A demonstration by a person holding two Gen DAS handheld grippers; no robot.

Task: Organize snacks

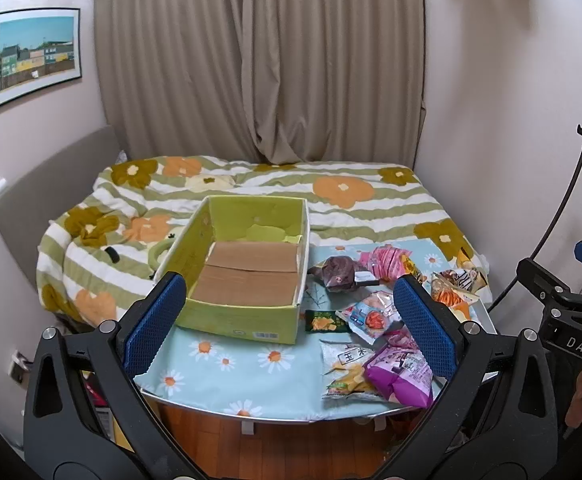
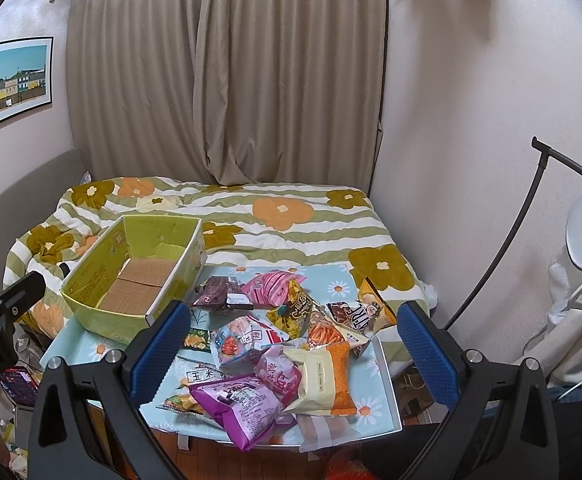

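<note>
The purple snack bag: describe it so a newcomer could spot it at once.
On the daisy-print table before the bed, snack packets lie heaped right of the green cardboard box. At the heap's near edge lies the purple snack bag, puffy, the only bright violet one.

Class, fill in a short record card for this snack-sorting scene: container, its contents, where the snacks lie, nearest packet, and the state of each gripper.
container: green cardboard box, open-topped, on the left part of the table
contents: no snacks inside; bare cardboard floor shows
snacks: loose pile of packets on the table, right of the box
nearest packet: purple bag at the front edge
left gripper: open, holding nothing
right gripper: open, holding nothing
</note>
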